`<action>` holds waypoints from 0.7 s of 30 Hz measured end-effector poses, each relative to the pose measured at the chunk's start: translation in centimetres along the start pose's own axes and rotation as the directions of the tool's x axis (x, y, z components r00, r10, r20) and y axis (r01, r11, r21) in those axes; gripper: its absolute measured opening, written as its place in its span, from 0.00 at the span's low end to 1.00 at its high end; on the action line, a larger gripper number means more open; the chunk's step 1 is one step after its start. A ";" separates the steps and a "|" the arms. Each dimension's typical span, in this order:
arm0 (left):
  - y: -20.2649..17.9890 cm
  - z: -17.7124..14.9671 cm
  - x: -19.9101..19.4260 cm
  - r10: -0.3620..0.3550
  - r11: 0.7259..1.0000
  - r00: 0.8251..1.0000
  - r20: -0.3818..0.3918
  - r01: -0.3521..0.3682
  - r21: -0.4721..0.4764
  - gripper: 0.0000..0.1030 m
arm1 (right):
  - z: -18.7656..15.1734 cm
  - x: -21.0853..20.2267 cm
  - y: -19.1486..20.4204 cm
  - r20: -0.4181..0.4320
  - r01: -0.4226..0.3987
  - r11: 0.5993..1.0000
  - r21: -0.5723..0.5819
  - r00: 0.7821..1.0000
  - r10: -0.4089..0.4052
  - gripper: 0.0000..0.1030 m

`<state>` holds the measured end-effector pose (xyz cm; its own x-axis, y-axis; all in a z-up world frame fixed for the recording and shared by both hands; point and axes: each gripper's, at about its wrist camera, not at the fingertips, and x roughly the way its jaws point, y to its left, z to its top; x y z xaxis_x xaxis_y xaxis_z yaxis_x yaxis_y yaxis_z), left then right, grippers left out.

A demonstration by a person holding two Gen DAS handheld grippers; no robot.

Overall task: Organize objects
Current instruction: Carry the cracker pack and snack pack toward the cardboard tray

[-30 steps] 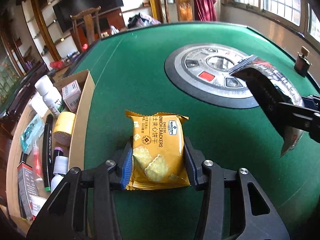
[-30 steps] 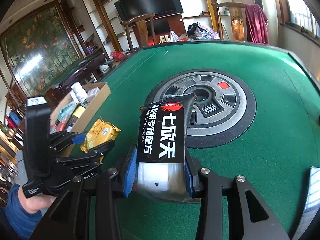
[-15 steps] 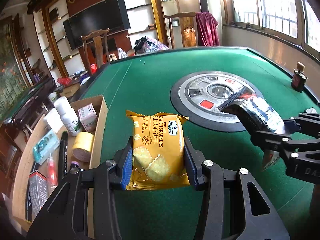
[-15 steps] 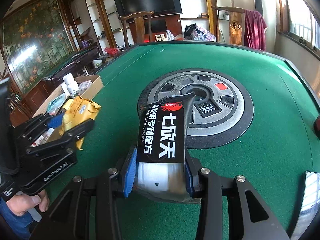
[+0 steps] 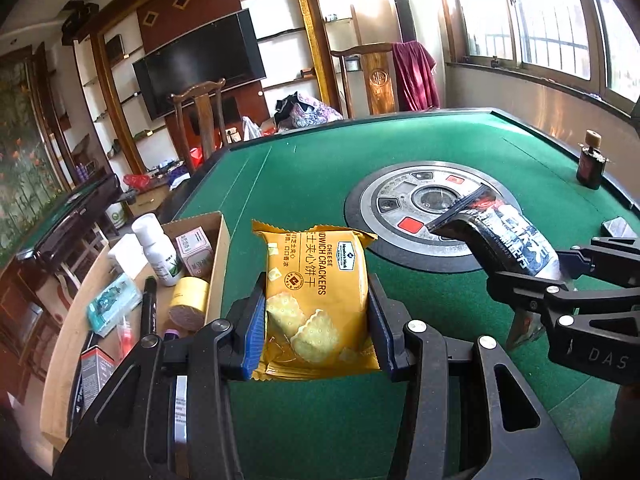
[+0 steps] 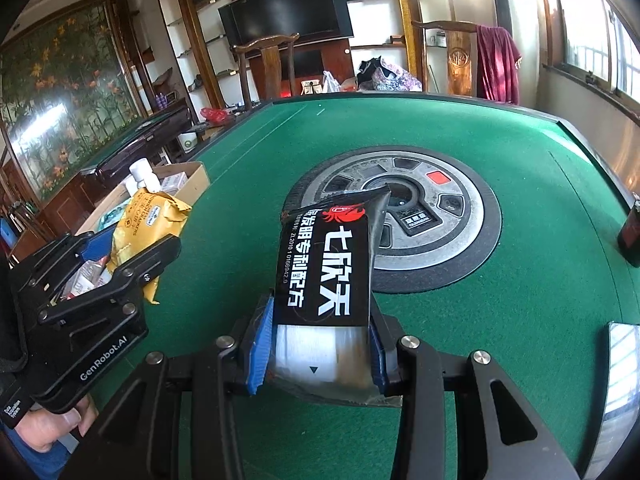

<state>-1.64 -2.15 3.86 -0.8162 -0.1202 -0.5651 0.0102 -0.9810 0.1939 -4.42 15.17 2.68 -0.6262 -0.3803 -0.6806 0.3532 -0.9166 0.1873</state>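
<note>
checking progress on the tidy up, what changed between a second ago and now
The left gripper has risen off the green table with the yellow cracker packet, tipping up so more of the room shows; in the right wrist view it now sits higher, nearer the cardboard box. Unchanged: the right gripper holds the black packet in about the same place, both sets of jaws clamped.

The yellow cracker pack (image 5: 316, 300) has pictures of square crackers on it. It is sealed and flat, and the left tongs (image 5: 316, 322) pinch its sides, holding it up over the green desk (image 5: 304, 184) beside the cardboard box (image 5: 220, 256). The black snack pack (image 6: 326, 268) has white letters and a red crab. The right tongs (image 6: 320, 354) pinch its clear bottom end, and it tilts up.
</note>
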 end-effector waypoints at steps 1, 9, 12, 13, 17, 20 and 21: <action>0.1 0.0 -0.2 0.000 1.000 1.000 0.003 0.000 -0.001 0.43 | -0.1 -0.1 0.1 0.001 -0.003 1.000 0.003 1.000 0.003 0.39; 0.8 0.1 -1.7 0.009 1.000 1.000 0.028 -0.008 -0.008 0.43 | -0.4 -0.5 1.1 0.006 -0.024 1.000 0.019 1.000 0.024 0.39; 1.3 0.0 -2.3 0.010 1.000 0.999 0.033 -0.010 -0.013 0.43 | -0.4 -0.6 1.8 0.009 -0.026 1.000 0.014 1.000 0.026 0.39; 1.5 0.0 -2.5 0.013 1.000 0.999 0.036 -0.012 -0.016 0.43 | -0.4 -0.6 2.0 0.010 -0.027 1.000 0.014 1.000 0.027 0.39; 2.4 -0.2 -3.5 0.014 0.999 0.999 0.046 -0.012 -0.030 0.43 | -0.4 -0.4 3.2 0.005 -0.036 0.999 0.007 0.999 0.036 0.39; 3.3 -0.2 -4.2 0.016 0.999 0.998 0.056 -0.014 -0.043 0.43 | -0.3 -0.3 4.4 0.001 -0.045 0.999 -0.004 0.999 0.045 0.39; 3.7 -0.2 -4.5 0.018 0.999 0.998 0.061 -0.016 -0.048 0.43 | -0.3 -0.3 4.7 -0.001 -0.050 0.999 -0.007 0.999 0.050 0.39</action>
<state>2.21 -5.23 6.95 -0.8495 -0.1288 -0.5116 0.0507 -0.9852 0.1638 -2.37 10.96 3.54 -0.6073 -0.4252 -0.6711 0.3886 -0.8958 0.2158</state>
